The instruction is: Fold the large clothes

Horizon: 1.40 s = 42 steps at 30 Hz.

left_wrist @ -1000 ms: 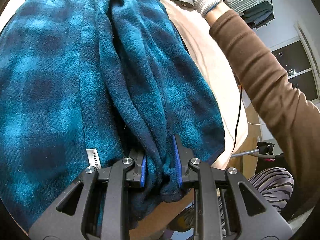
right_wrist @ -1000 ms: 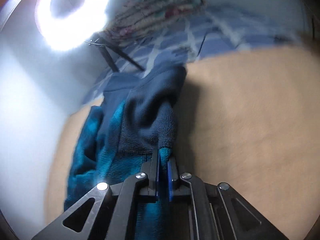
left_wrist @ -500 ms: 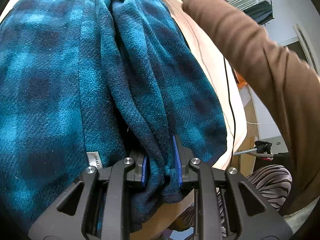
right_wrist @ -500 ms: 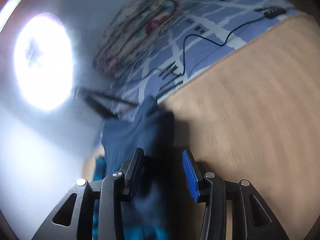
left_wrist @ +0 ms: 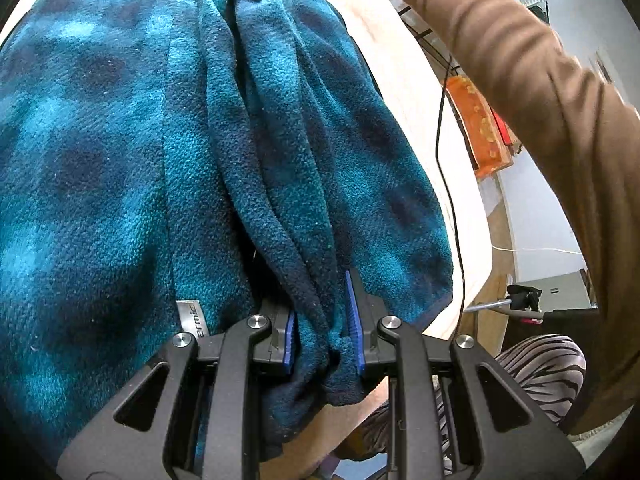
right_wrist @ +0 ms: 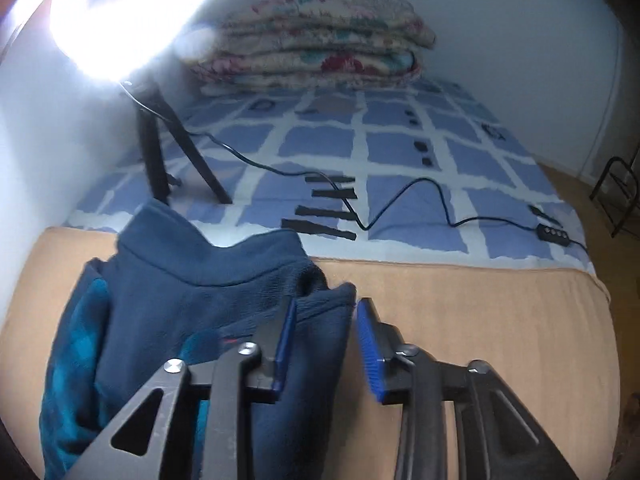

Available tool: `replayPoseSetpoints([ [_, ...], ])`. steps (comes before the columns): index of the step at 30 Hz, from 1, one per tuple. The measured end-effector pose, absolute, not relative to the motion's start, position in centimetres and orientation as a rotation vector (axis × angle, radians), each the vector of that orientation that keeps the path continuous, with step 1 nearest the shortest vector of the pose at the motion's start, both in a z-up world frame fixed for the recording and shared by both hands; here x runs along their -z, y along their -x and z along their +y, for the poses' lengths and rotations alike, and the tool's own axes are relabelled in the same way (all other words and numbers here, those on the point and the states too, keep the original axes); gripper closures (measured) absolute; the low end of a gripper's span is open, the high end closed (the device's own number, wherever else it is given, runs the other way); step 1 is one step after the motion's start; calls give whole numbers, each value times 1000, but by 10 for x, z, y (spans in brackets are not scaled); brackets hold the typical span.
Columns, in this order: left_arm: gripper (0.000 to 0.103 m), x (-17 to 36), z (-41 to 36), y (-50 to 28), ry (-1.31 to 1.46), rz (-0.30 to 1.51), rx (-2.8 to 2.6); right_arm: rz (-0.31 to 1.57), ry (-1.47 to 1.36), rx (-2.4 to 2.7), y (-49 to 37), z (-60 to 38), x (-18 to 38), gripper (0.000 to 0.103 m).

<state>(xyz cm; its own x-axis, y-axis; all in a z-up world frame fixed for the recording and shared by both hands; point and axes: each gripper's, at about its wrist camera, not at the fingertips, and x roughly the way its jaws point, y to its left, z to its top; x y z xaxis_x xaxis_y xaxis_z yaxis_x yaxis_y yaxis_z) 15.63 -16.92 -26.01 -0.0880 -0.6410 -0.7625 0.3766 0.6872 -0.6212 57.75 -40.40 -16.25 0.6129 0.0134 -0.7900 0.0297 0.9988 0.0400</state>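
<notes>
One garment concerns us: a teal plaid fleece (left_wrist: 120, 184) spread along the tan-covered mattress (right_wrist: 480, 320), its navy collar (right_wrist: 208, 256) toward the far edge by the blue checked sheet (right_wrist: 360, 144). Our left gripper (left_wrist: 322, 332) is clamped on a bunched hem at the near edge. Our right gripper (right_wrist: 326, 344) straddles the collar end with jaws partly apart and closing, the fabric against one pad only. To fold well, we judge it best to get a full bite on the collar layers before lifting, keeping the hem taut. We cannot see how many layers lie bunched, and the sleeve (left_wrist: 520, 92) hides the far mattress corner.
</notes>
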Motion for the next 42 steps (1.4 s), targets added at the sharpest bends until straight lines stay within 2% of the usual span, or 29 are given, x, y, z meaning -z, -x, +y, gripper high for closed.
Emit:
replayPoseSetpoints([
  [6,82,255,-164,-151,227,1411,854,835,-209,-98,-508,-421,118,70],
  [11,82,239,-160,-138,160,1350,833,817,-199,-201,-423,-416,80,70],
  [15,82,222,-143,-128,164,1312,842,852,-145,-255,-341,-398,70,70],
  [21,82,189,-99,-115,266,1220,850,941,-72,-321,-228,-349,86,72],
  [26,82,169,-60,-113,227,1085,725,983,-75,-381,-167,-304,109,75],
  [34,82,183,-17,-133,291,1080,598,1048,-158,-422,-119,-243,156,76],
  [35,77,188,-18,-134,308,1091,598,1073,-151,-425,-120,-231,167,75],
  [36,64,194,-14,-136,329,1105,592,1094,-128,-419,-121,-220,178,75],
  [38,54,202,-2,-137,349,1111,568,1087,-72,-398,-121,-210,182,74],
  [42,54,218,10,-139,398,1157,554,1037,-181,-445,-101,-237,151,73],
])
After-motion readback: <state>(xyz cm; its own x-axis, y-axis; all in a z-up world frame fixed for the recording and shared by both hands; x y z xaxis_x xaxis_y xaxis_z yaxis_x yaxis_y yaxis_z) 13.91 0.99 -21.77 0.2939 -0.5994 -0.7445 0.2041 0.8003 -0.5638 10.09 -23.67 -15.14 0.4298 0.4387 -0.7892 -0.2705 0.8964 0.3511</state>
